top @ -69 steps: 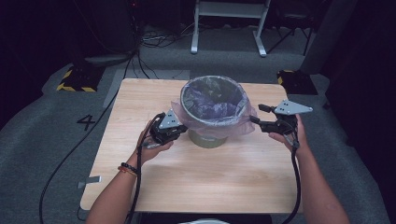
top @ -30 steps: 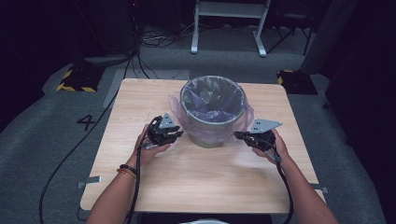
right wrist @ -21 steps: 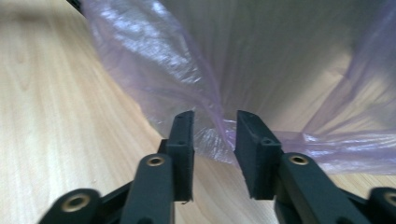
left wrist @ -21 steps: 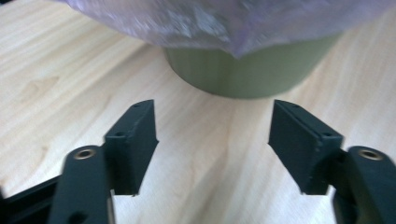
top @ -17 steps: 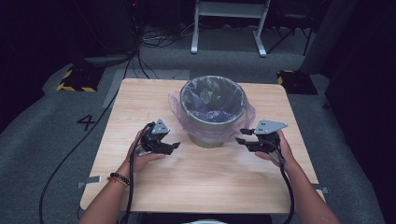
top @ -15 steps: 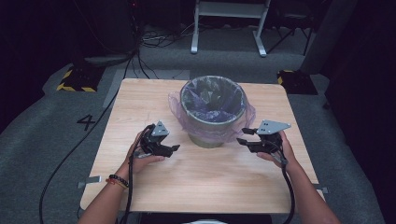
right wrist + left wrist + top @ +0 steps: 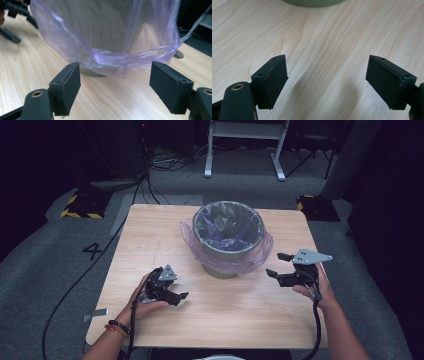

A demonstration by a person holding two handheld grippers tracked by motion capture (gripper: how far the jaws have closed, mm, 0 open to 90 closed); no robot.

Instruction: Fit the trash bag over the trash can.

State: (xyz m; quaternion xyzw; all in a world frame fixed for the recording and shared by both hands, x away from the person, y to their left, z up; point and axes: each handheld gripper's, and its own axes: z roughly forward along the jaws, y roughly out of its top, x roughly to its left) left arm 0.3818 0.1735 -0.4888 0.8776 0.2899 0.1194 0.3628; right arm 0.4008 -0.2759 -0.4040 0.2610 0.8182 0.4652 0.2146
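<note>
Wooden table (image 7: 150, 240): lined bin (image 7: 227, 240) at 12 o'clock; left tool (image 7: 176, 296) and right tool (image 7: 272, 265) both apart, empty; liner (image 7: 107, 42) apparently fitted, next likely straightening its loose hem.

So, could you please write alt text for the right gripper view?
A purple bin liner drapes down over a green-grey bin on a wooden table, just beyond the open right tongs, which hold nothing. The left tongs show at the top left corner.
</note>
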